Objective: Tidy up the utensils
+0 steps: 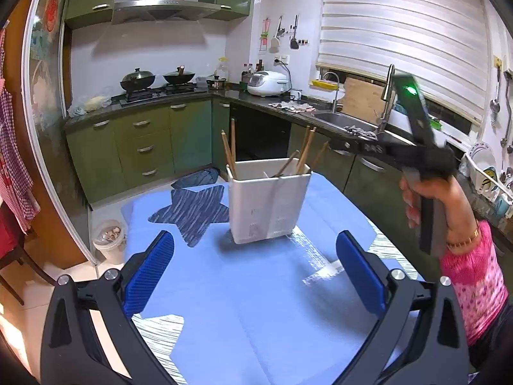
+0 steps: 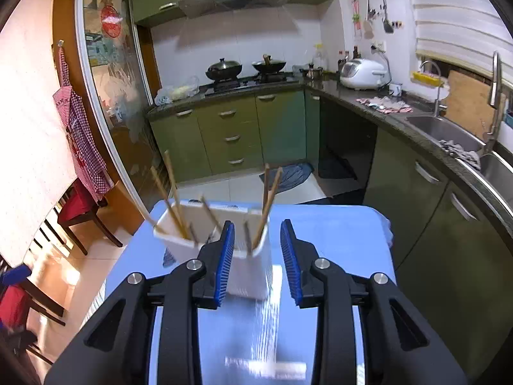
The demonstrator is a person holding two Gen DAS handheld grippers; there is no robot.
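Note:
A white square utensil holder [image 1: 267, 202] stands on the blue tablecloth [image 1: 256, 288] with several wooden chopsticks [image 1: 229, 150] leaning in it. My left gripper [image 1: 255, 256] is open and empty, low over the cloth, short of the holder. My right gripper's body [image 1: 416, 154] shows in the left wrist view, held high to the right of the holder. In the right wrist view the right gripper [image 2: 258, 250] is open and empty above the holder [image 2: 211, 243], with chopsticks [image 2: 269, 202] sticking up in front of its blue pads [image 2: 226, 256].
The table [image 2: 336, 234] ends close behind the holder. Green kitchen cabinets [image 1: 144, 147] and a dark counter with a sink [image 1: 340, 118] run behind and to the right. A white bucket [image 1: 107, 240] stands on the floor at left. Chairs [image 2: 80, 211] stand at far left.

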